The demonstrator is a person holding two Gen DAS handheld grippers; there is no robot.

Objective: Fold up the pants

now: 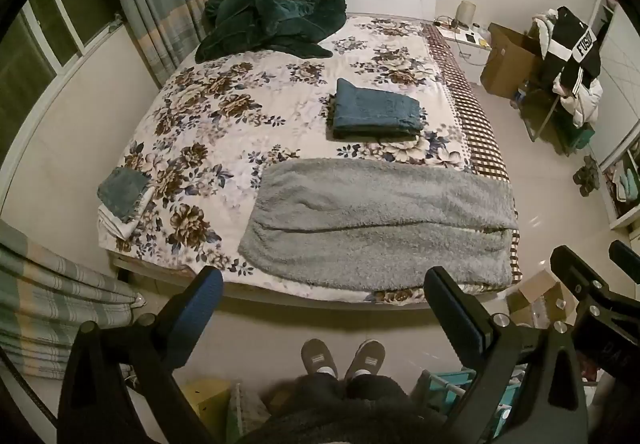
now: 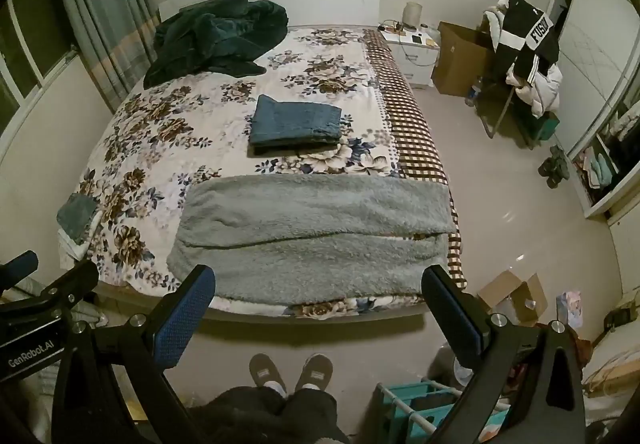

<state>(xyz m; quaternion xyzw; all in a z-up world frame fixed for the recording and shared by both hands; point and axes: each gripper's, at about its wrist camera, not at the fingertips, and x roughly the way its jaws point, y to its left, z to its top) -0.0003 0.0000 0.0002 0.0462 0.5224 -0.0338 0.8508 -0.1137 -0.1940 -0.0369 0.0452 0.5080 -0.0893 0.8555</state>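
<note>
Left wrist view: my left fingers [image 1: 324,296] spread wide, holding nothing, above the floor short of the bed [image 1: 248,116]. Grey fleece pants [image 1: 380,216] lie flat just ahead of the fingers at the bed's near edge. Folded blue pants [image 1: 376,110] sit farther ahead.

Right wrist view: my right fingers [image 2: 318,294] spread wide, empty. Grey pants [image 2: 316,228] directly ahead; slippers [image 2: 290,370] below between the fingers.

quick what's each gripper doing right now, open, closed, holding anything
Left gripper: open, holding nothing, above the floor short of the bed.
Right gripper: open, holding nothing, not touching the grey fleece pants.
</note>
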